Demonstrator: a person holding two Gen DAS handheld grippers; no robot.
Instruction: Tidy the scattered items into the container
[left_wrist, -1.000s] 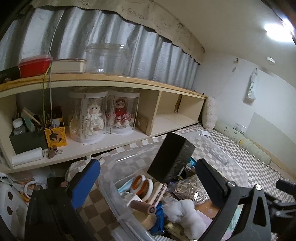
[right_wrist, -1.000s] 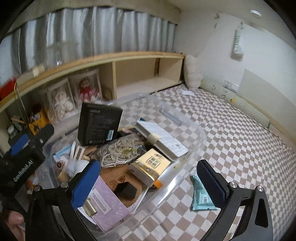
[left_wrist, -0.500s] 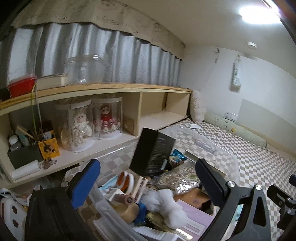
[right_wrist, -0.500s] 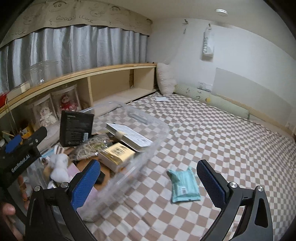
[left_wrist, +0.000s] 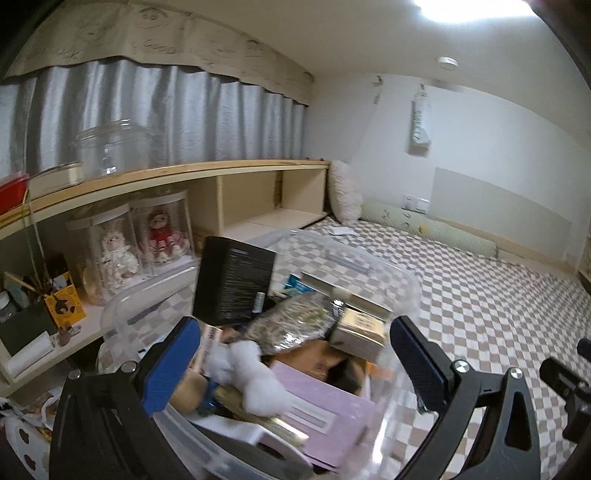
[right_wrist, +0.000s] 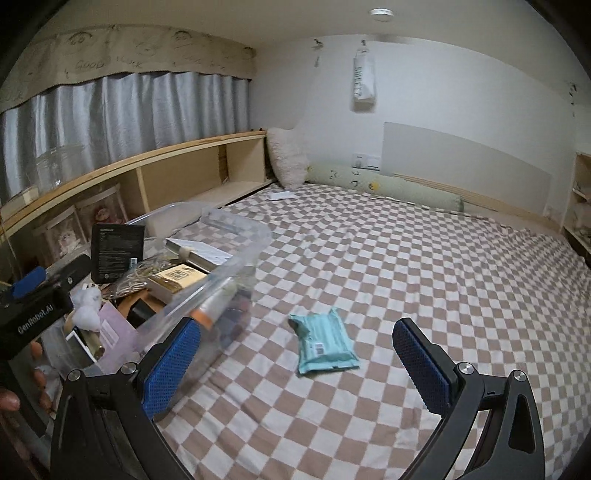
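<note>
Through the left wrist camera, I am holding my left gripper (left_wrist: 295, 362) low and level over the near end of the clear plastic container (left_wrist: 402, 280), pointing across the checkered bedcover (left_wrist: 480, 295) toward the far wall. Its two blue-padded fingers (left_wrist: 173, 365) are standing wide apart and gripping nothing. Between and just beyond them I am looking down into the container's load: a black box (left_wrist: 232, 284) standing upright at the far left, a white fluffy toy (left_wrist: 255, 380) near the left finger, a lilac card (left_wrist: 321, 410) in front, a gold box (left_wrist: 360, 330) toward the right finger and a clear bag of chains (left_wrist: 291, 325) in the middle. The wooden shelf (left_wrist: 166, 177) with doll jars is running along the left.

Through the right wrist camera, I am holding my right gripper (right_wrist: 295, 365) low over the bedcover, aimed at the far wall. Its fingers (right_wrist: 421, 362) are likewise spread fully, with nothing clamped. A teal packet (right_wrist: 323, 341) is lying flat on the bedcover between them and slightly ahead, touching neither. The container is sitting to the left, its near corner just beside my left finger, apart from the packet. My left gripper is showing at the left edge, over the container.
</note>
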